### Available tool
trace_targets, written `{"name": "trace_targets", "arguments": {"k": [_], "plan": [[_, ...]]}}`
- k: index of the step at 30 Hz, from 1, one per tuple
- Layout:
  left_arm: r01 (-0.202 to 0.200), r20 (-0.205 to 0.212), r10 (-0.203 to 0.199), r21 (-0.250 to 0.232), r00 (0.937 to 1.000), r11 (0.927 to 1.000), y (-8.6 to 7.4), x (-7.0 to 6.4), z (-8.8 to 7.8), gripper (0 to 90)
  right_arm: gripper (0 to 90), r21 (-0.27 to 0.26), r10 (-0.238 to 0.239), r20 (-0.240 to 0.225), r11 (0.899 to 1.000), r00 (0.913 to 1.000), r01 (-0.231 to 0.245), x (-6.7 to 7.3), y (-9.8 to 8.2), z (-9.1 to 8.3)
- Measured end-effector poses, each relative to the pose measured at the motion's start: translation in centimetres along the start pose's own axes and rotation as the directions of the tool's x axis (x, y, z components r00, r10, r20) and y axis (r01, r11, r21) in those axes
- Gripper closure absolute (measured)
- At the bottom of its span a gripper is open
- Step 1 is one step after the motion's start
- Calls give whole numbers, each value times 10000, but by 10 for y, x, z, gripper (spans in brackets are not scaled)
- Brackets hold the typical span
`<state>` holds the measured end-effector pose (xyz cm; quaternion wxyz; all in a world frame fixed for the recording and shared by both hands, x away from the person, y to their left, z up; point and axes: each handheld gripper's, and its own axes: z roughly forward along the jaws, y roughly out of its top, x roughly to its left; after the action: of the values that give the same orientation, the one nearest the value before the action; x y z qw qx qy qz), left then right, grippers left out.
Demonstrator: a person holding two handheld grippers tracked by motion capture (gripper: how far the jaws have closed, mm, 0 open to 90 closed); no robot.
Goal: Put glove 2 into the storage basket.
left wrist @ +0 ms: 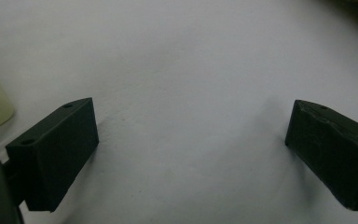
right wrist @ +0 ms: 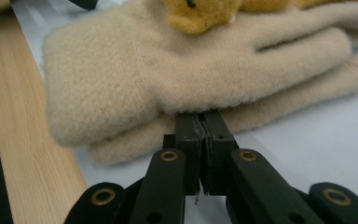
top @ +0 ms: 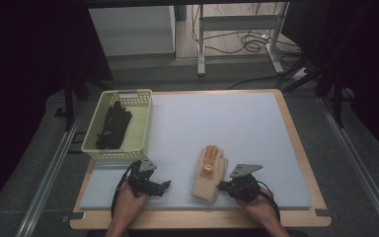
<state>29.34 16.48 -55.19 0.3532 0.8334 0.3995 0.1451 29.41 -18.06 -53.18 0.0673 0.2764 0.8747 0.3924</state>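
Desk: pale mat (top: 237,123), basket (top: 140,126) far left.
Glove (top: 209,173): long axis near-to-far, just left of your right gripper (top: 223,186); fingers clenched at its edge.
Left gripper (top: 167,185): fingers released, holding nothing.

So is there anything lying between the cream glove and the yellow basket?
Nothing visible does. The blue mat between the glove and the basket lies bare; the left tool sits nearer the person, off that line.

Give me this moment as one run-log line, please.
left gripper: open, on mat | right gripper: shut, tips at beige gloves | basket: holds black gloves
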Motion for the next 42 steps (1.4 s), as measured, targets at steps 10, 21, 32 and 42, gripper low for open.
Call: {"name": "trace_targets", "arguments": {"k": [10, 21, 32, 42], "plan": [[-3, -2, 3, 35, 10000, 10000, 0, 0, 0, 26, 851, -117, -194, 125, 9997, 9997, 196, 12, 18, 25], [17, 3, -17, 40, 10000, 10000, 0, 0, 0, 26, 796, -113, -520, 267, 9986, 9983, 523, 18, 30, 38], [13, 18, -13, 74, 10000, 10000, 0, 0, 0, 25, 565, -448, -428, 1105, 9978, 9929, 480, -6, 23, -2], [9, 18, -10, 81, 10000, 10000, 0, 0, 0, 24, 411, -792, 510, 2063, 9962, 9772, -352, -41, 10, -32]]}}
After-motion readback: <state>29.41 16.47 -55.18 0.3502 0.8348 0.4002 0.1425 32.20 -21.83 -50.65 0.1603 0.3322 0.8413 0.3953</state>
